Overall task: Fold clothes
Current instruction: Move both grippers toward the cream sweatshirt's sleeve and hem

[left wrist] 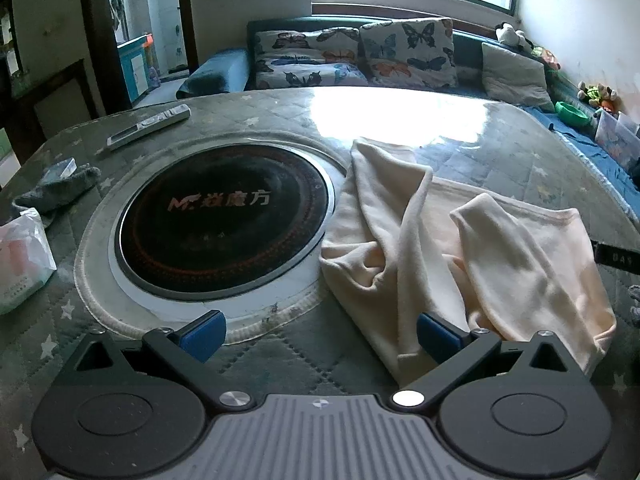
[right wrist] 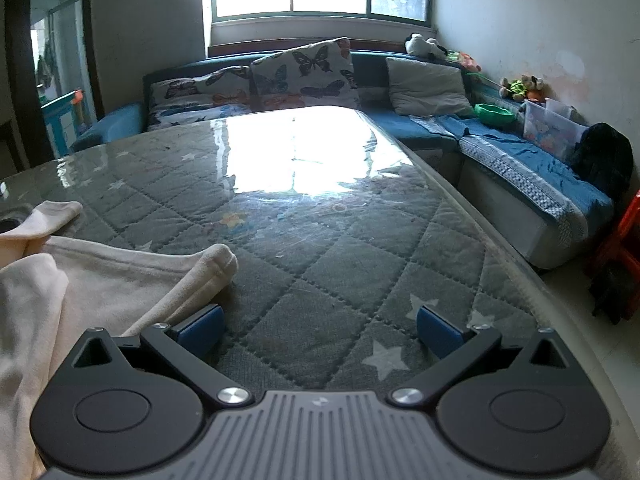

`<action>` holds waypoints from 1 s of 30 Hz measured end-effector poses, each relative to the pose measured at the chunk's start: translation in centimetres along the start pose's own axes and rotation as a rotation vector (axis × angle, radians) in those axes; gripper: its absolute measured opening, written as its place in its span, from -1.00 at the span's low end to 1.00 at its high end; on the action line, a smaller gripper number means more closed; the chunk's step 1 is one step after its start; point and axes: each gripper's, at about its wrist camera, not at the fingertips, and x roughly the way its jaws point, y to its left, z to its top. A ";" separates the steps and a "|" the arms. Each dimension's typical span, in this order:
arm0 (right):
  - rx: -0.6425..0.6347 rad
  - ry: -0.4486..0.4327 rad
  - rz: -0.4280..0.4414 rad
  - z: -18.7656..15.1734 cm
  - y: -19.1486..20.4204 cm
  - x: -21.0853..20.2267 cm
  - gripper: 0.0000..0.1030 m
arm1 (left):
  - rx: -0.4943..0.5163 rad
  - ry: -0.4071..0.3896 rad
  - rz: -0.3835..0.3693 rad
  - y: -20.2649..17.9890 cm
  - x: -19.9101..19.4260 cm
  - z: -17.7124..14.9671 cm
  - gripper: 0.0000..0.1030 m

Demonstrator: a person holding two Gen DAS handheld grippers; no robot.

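A round black cooktop (left wrist: 224,220) sits set into the quilted table (left wrist: 280,360); a remote (left wrist: 149,126) lies beyond it; butterfly cushions (left wrist: 408,52) line the sofa (right wrist: 520,168).

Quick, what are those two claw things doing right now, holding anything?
Left gripper: open, holding nothing; cream garment lies by its right finger.
Right gripper: open, empty, over the table.
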 end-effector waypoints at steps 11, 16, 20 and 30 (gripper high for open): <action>-0.067 -0.119 0.044 -1.1 -1.2 -4.4 1.00 | 0.006 0.007 -0.017 -0.4 -0.5 -0.3 1.00; -0.076 -0.127 0.107 -2.0 -0.7 -6.9 1.00 | 0.011 -0.004 -0.017 -0.7 -1.1 -0.6 1.00; -0.093 -0.128 0.131 -2.7 -0.2 -8.2 1.00 | 0.014 -0.005 -0.022 -0.8 -1.3 -0.7 1.00; -0.100 -0.103 0.068 -4.0 0.3 -7.1 1.00 | 0.014 0.001 -0.026 -0.8 -1.4 -0.8 1.00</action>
